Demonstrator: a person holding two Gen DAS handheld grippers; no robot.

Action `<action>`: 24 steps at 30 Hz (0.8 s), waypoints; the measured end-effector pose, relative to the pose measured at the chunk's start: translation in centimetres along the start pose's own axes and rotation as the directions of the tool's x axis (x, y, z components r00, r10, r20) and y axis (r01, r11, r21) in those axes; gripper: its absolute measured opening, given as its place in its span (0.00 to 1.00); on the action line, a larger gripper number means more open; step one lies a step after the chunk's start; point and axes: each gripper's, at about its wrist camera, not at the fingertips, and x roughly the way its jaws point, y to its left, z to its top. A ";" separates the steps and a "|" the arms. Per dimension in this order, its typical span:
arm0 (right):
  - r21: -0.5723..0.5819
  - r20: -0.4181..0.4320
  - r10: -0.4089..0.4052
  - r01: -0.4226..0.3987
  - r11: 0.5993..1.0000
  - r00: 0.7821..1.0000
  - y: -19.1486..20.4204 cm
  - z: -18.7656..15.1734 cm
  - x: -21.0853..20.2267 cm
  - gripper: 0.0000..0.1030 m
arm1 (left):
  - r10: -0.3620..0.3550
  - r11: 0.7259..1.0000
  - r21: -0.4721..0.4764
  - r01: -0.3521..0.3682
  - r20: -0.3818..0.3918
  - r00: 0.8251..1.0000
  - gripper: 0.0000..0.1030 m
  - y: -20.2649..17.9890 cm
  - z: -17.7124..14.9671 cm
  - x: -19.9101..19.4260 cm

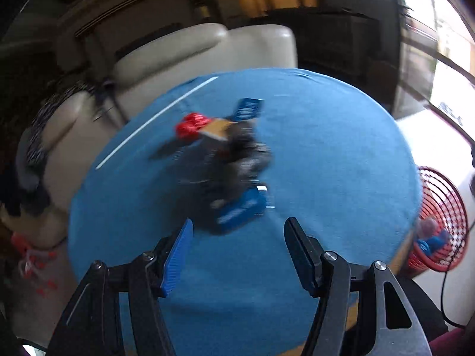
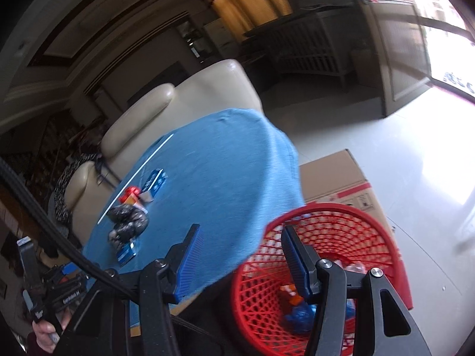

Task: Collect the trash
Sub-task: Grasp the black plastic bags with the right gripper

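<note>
Hovering over the near edge of the blue-covered counter [image 1: 326,148], the left tongs [image 1: 239,225] stand apart and hold nothing. Just beyond them lies a blurred heap of trash: a blue packet [image 1: 242,210], a crumpled dark bag [image 1: 237,154], a red piece [image 1: 191,126] and another blue packet [image 1: 248,109]. The right tongs [image 2: 240,231], also apart and empty, hang above the red mesh basket [image 2: 371,225] beside the counter, with blue scraps [image 2: 298,316] inside. A cream sofa [image 2: 190,101] stands behind.

Trash pile [image 1: 234,160] motion-blurred, red basket [image 1: 439,219] partly hidden by table edge
</note>
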 end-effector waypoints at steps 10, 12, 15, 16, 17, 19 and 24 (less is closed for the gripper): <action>-0.065 -0.155 0.159 -0.170 0.983 0.975 7.5 0.8 4.8 0.57 | 0.016 0.993 -0.115 -0.017 -0.006 1.000 0.63 5.1 -1.2 1.3; -0.050 -0.203 0.200 -0.215 0.975 0.959 9.1 1.0 6.4 0.57 | 0.012 0.991 -0.131 -0.014 -0.014 1.000 0.63 5.7 -1.7 1.4; -0.051 -0.264 0.236 -0.258 0.965 0.935 11.8 1.2 9.1 0.57 | 0.009 0.988 -0.154 -0.013 -0.022 1.000 0.63 6.7 -2.5 1.5; -0.053 -0.282 0.239 -0.264 0.963 0.929 12.7 1.1 9.9 0.57 | 0.010 0.987 -0.159 -0.013 -0.024 1.000 0.63 7.1 -2.8 1.5; -0.053 -0.300 0.244 -0.271 0.961 0.922 13.6 1.1 10.9 0.57 | 0.012 0.986 -0.166 -0.016 -0.026 1.000 0.63 7.5 -3.2 1.6; -0.043 -0.339 0.264 -0.295 0.955 0.903 15.5 1.0 13.2 0.57 | 0.019 0.984 -0.176 -0.024 -0.028 0.999 0.63 8.2 -3.7 1.5; -0.002 -0.441 0.285 -0.318 0.948 0.851 20.2 0.6 19.4 0.57 | 0.020 0.975 -0.222 -0.028 -0.037 0.999 0.63 10.2 -5.0 1.0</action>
